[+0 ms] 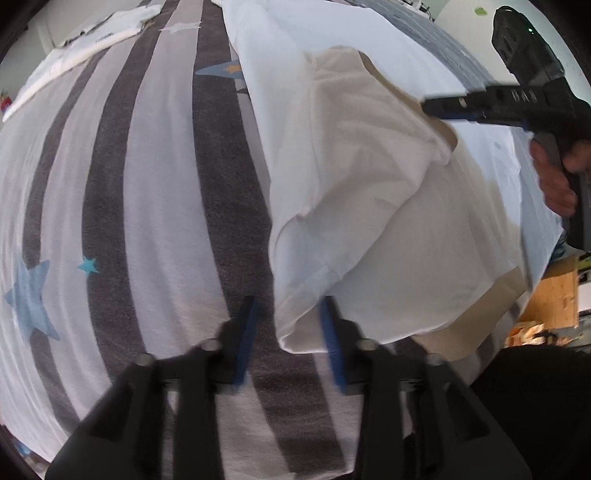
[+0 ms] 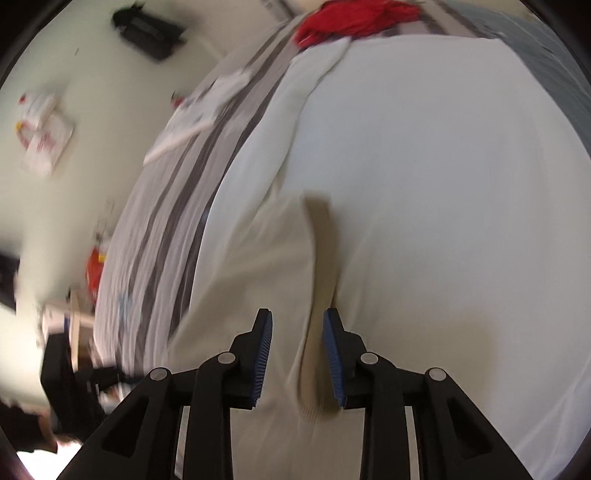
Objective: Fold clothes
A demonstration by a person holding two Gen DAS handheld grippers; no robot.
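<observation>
A white garment (image 1: 369,206) with beige trim lies on the striped bedspread (image 1: 147,184), its upper part folded over itself. My left gripper (image 1: 290,314) is open at the garment's near left corner; the cloth edge lies between the blue pads without being pinched. A hand (image 1: 554,177) holds my right gripper (image 1: 432,107) over the fold's far right side. In the right wrist view the right gripper (image 2: 298,321) is open just above the white garment (image 2: 424,184), and a beige band (image 2: 321,258) runs toward the gap between its fingers.
A second white garment (image 1: 92,40) lies flat at the far left of the bed. A red garment (image 2: 354,18) is heaped at the far end. Beside the bed are a wooden piece (image 1: 554,295), a black object (image 2: 147,29) and a printed bag (image 2: 44,140) on the floor.
</observation>
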